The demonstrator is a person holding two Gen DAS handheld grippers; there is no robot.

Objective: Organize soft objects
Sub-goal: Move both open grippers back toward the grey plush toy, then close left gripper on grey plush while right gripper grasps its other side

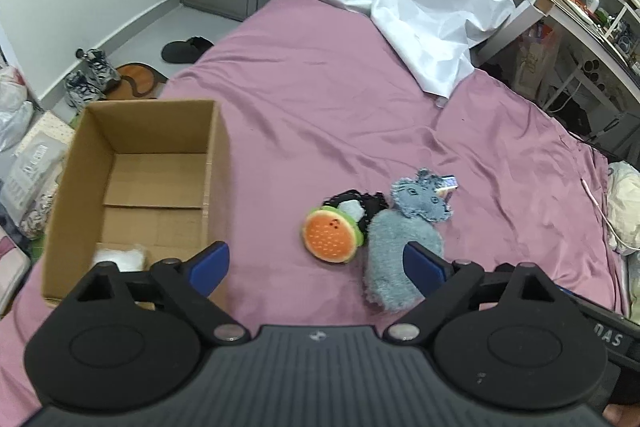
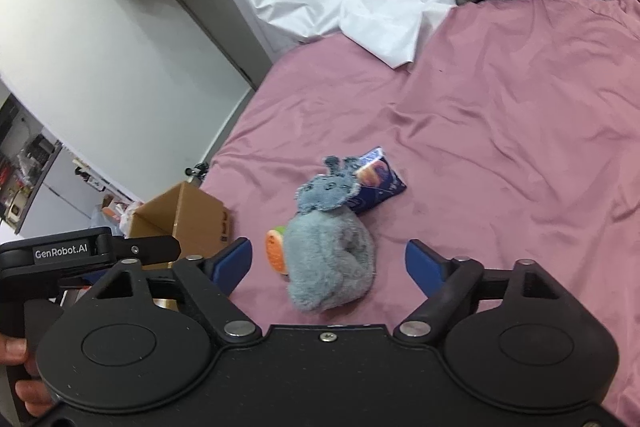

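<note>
You are lining up pick: left gripper (image 1: pixel 316 269) and right gripper (image 2: pixel 328 265) both released, holding nothing, hovering near grey plush (image 2: pixel 330 267). Next: closing on plush, carrying left to cardboard box (image 1: pixel 218 163).

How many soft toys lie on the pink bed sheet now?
2: a grey plush toy between the open right gripper's jaws, and a round orange plush touching its left side. Others may be hidden under them.
</note>
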